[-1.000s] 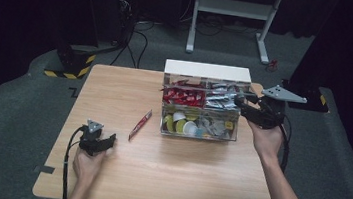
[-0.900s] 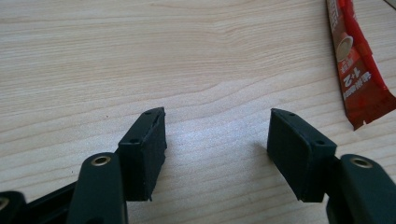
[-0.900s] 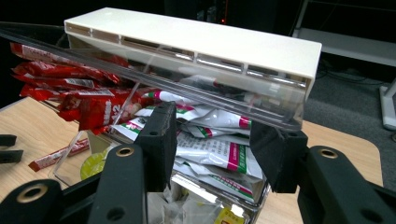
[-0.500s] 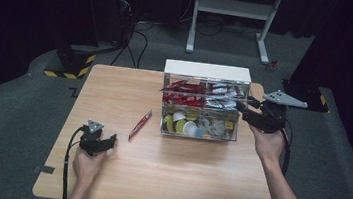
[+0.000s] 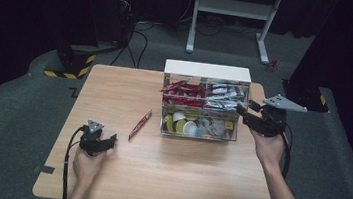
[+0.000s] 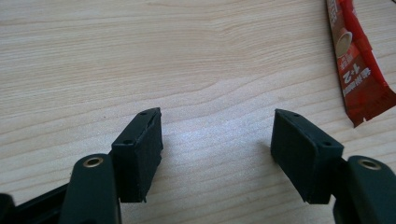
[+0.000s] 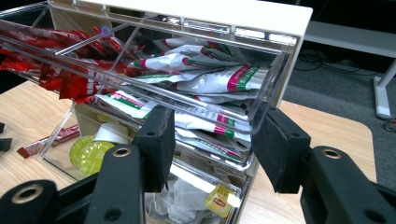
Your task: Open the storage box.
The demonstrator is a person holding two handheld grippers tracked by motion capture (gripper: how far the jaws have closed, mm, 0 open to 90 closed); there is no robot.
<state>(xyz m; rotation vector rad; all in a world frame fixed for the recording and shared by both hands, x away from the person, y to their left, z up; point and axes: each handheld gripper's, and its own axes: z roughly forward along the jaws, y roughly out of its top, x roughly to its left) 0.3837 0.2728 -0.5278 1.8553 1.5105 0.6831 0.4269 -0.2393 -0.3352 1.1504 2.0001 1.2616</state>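
Nearest me, low on the left of the high view, the left gripper (image 5: 108, 140) sits low on the table (image 5: 181, 175) just where it was a second ago. Its jaws have just been opening and now stand wide, with only bare wood between them in the left gripper view (image 6: 217, 154). Just past it, toward the upper right of that view, lies the red sachet (image 6: 357, 60), flat on the wood and clear of both pads; from above it lies (image 5: 140, 124) between this gripper and the clear organiser (image 5: 208, 71). Farther back, at the box's right front corner, the right gripper (image 5: 240, 109) has slid out from over the box to the right since a second ago. Its jaws have just been opening and now stand about half wide. In the right gripper view (image 7: 215, 144) they stand either side of the corner of the upper drawer (image 7: 187, 100), which is pulled out and tipped, full of red and white sachets, and I see no pad pressing on it. I take that as the drawer just let go and left open, so the sachet on the table, not yet picked up, looks like the next thing to handle.
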